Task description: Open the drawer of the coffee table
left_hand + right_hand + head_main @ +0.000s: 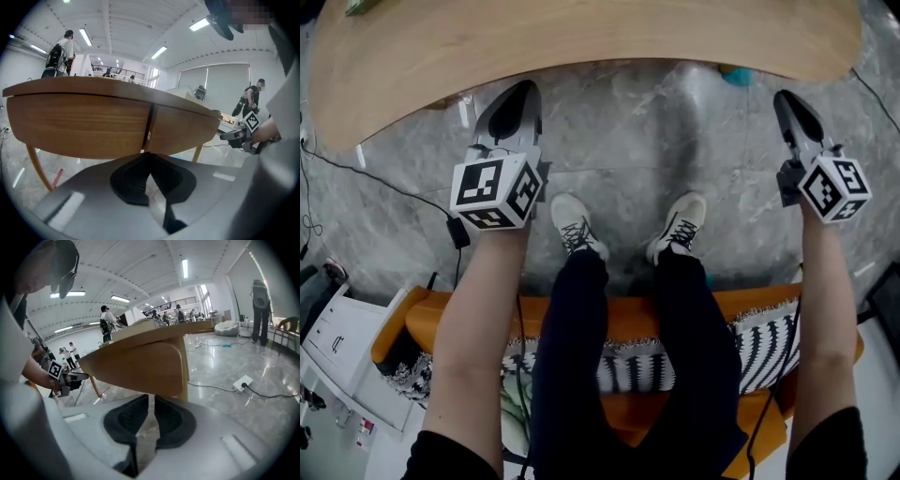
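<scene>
From the head view, I look down on the coffee table (pixel 581 37), whose curved wooden tabletop fills the upper edge. My left gripper (pixel 525 89) and right gripper (pixel 785 97) both point at its near rim, well apart from each other, with my two shoes (pixel 572 225) on the grey marble floor (pixel 647 141) between them. Behind my legs is an orange seat (pixel 628 314) with a striped cushion (pixel 769 342).

In the left gripper view, my left gripper (pixel 149 153) has its fingers pressed together at the tips, with nothing between them. They sit just below the table's front face, not touching it. The drawer (pixel 84 122) is closed: the front reads as two flush wood panels meeting at a dark vertical seam (pixel 150 124), and I cannot tell which panel is the drawer. My right gripper (pixel 229 135) shows off to the right, level with the table's edge.

In the right gripper view, my right gripper (pixel 151 397) holds its fingers a narrow slit apart, empty, with floor showing through. The table's rounded end (pixel 140 366) and one leg (pixel 184 376) stand just ahead. A power strip (pixel 242 382) lies on the floor beyond.
</scene>
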Demonstrator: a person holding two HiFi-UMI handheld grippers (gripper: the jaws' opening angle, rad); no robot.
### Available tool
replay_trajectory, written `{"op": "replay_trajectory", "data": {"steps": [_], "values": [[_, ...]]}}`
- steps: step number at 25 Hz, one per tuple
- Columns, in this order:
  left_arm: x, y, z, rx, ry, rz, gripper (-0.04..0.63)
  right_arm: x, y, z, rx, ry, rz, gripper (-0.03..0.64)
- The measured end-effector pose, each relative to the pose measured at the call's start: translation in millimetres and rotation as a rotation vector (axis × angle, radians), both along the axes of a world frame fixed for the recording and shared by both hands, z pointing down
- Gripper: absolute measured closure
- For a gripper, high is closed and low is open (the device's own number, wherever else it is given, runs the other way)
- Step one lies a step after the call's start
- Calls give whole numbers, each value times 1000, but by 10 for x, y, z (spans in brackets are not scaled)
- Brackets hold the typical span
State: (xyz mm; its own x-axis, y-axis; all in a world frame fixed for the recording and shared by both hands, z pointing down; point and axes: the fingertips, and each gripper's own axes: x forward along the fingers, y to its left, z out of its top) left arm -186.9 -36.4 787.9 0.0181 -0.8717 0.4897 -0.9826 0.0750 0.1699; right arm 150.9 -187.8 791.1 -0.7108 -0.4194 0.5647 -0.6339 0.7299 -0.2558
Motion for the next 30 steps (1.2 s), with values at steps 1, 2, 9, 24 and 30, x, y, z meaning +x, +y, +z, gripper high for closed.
{"op": "replay_trajectory", "data": {"steps": [1, 2, 9, 24, 30], "values": [[6, -21, 18, 5, -5, 5, 593, 6, -18, 16, 10, 8, -9, 589], [14, -49, 36, 12, -10, 10, 584, 15, -44, 26, 24, 16, -15, 589], [-6, -140, 115, 43, -33, 26, 475, 63, -246, 135, 87, 36, -28, 494], [147, -294, 137, 74, -63, 134, 436, 87, -523, 72, 167, 95, -168, 437], [125, -323, 153, 86, -31, 127, 445, -46, -505, 135, 191, 173, -287, 430]]}}
